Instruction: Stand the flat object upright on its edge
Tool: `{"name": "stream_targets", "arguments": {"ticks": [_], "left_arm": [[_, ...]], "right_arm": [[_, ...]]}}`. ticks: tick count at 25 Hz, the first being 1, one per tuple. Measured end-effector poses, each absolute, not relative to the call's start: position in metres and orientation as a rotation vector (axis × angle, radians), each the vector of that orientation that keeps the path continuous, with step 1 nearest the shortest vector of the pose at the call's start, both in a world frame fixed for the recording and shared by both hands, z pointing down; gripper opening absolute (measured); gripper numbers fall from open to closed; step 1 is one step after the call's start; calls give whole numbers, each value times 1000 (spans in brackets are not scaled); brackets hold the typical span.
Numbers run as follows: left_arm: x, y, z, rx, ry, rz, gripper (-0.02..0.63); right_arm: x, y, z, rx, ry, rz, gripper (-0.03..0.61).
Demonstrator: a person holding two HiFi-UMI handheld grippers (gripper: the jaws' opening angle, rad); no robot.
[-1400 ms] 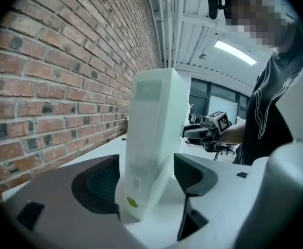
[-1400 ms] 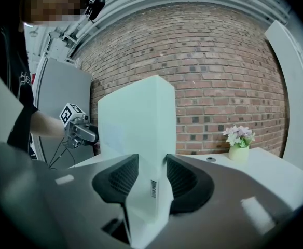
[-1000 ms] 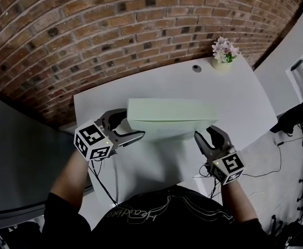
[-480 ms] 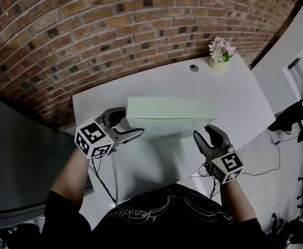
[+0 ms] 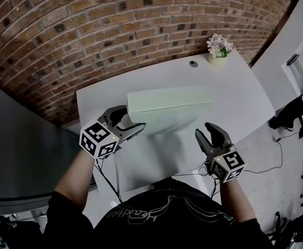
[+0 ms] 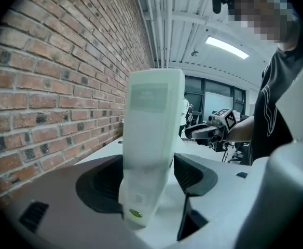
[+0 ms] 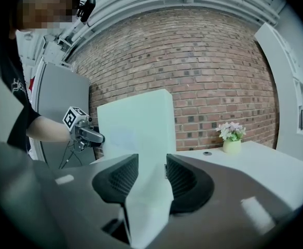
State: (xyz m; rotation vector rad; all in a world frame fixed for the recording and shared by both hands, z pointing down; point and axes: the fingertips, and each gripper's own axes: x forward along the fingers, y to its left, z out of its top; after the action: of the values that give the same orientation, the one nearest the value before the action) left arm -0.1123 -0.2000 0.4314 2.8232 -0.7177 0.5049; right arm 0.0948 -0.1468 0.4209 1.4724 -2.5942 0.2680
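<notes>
A flat pale-green box (image 5: 169, 98) stands upright on its long edge on the white table (image 5: 234, 87). My left gripper (image 5: 133, 118) straddles the box's left end. In the left gripper view the box (image 6: 151, 118) rises between the jaws of this gripper (image 6: 146, 178), which are closing; a gap still shows beside the right pad. My right gripper (image 5: 204, 129) is open and hangs short of the box's right end, touching nothing. The right gripper view looks along its jaws (image 7: 146, 175) at the box (image 7: 136, 123) standing further off.
A small pot of flowers (image 5: 217, 48) and a round cable hole (image 5: 193, 64) sit at the table's far edge, against the brick wall (image 5: 115, 30). Cables lie on the floor (image 5: 265, 165) to the right. A grey panel (image 5: 22, 154) stands to the left.
The box stays upright. The right gripper has drawn slightly back from the box's right end. The left gripper keeps its place at the left end.
</notes>
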Motion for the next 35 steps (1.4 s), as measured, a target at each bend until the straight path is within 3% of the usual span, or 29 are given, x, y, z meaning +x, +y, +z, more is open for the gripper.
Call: {"name": "stream_targets", "arguments": {"ticks": [15, 35], "left_arm": [[-108, -163, 432, 2676, -1034, 479, 302], [-103, -122, 429, 2362, -1606, 393, 288]], "right_arm": [[79, -118, 424, 1321, -2709, 327, 173], [114, -109, 446, 990, -2783, 415, 173]]}}
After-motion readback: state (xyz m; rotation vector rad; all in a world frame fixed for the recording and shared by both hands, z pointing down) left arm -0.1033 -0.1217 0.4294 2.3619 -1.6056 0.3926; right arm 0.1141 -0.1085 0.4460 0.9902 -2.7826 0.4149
